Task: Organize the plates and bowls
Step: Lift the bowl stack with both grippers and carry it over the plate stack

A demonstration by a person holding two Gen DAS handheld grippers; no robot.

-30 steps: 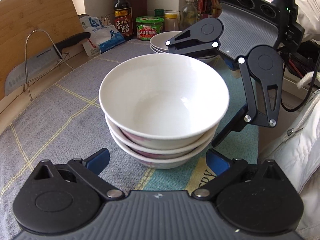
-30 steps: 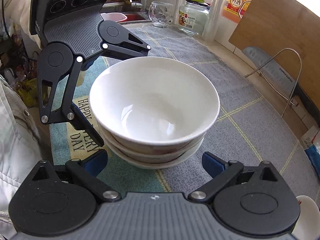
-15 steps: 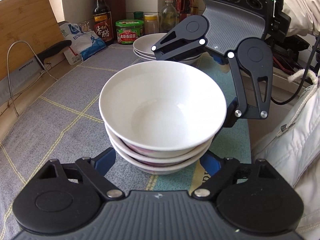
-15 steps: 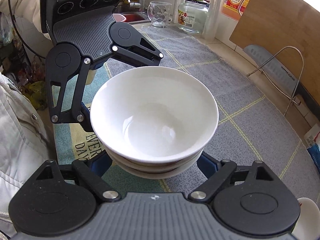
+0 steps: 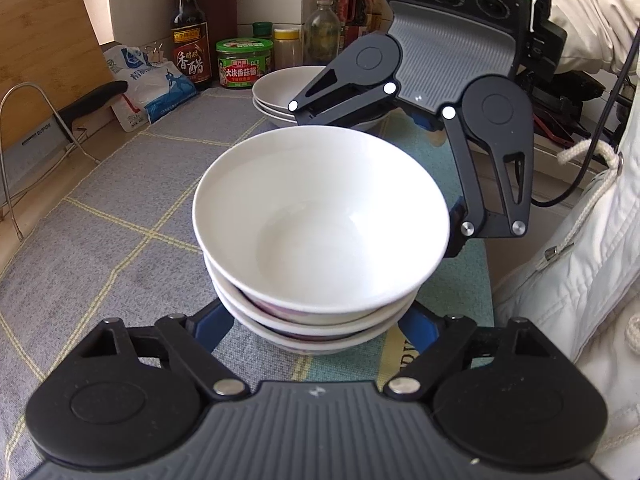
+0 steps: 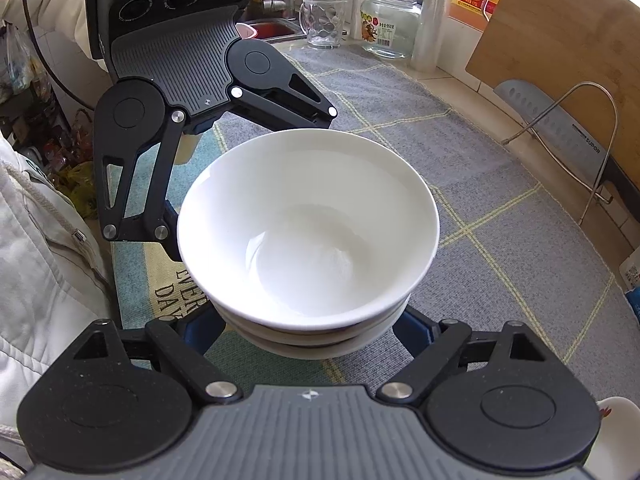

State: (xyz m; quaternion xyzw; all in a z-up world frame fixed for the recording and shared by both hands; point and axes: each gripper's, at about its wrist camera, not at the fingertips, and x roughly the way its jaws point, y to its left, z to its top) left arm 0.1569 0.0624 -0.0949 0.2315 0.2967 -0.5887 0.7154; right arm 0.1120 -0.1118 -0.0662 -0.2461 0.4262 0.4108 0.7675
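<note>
We had the bowl stack [image 5: 320, 240] on the gray mat [image 5: 120, 200], three bowls nested. Left gripper [image 5: 316, 332] and right gripper [image 6: 308, 332] faced each other, each spread wide around the bottom bowl; we couldn't tell whether the pads touched it. Plate stack [image 5: 276, 92] sat behind, near the bottles.

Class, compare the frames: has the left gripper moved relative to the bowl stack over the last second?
Yes. The left gripper has closed in on the bowl stack: its blue fingers, earlier short of the stack, now tuck under the lowest bowl's sides.
</note>
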